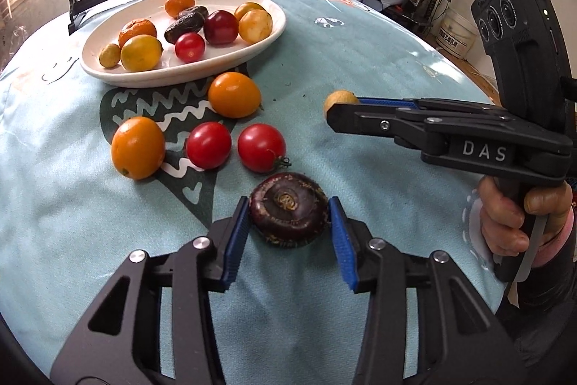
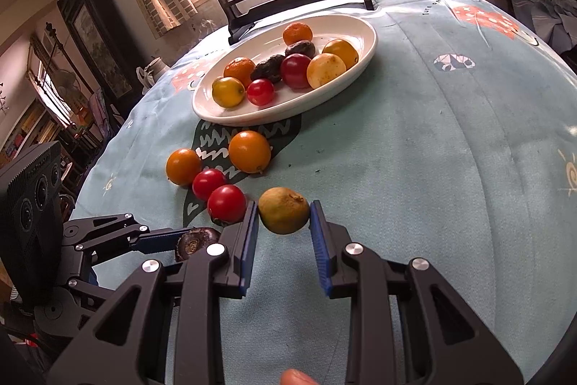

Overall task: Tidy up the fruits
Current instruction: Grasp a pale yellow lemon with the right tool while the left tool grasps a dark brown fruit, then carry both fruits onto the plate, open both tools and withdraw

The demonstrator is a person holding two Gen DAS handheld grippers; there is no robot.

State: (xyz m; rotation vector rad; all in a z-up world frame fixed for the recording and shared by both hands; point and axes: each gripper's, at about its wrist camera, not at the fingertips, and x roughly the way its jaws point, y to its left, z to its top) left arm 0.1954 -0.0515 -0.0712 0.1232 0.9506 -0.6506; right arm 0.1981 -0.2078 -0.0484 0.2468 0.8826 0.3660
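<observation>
Right claw hides most of longan.

The surface wears matt, slightly napped printed cloth. The plate looks like glossy glazed ceramic. Tomatoes shine smooth and taut; the oranges gleam softly. The dark bulb is dull and ridged. The tan fruit looks rough and matt. Each claw is matt black plastic with ribbed blue pads and bright metal rivets.
</observation>
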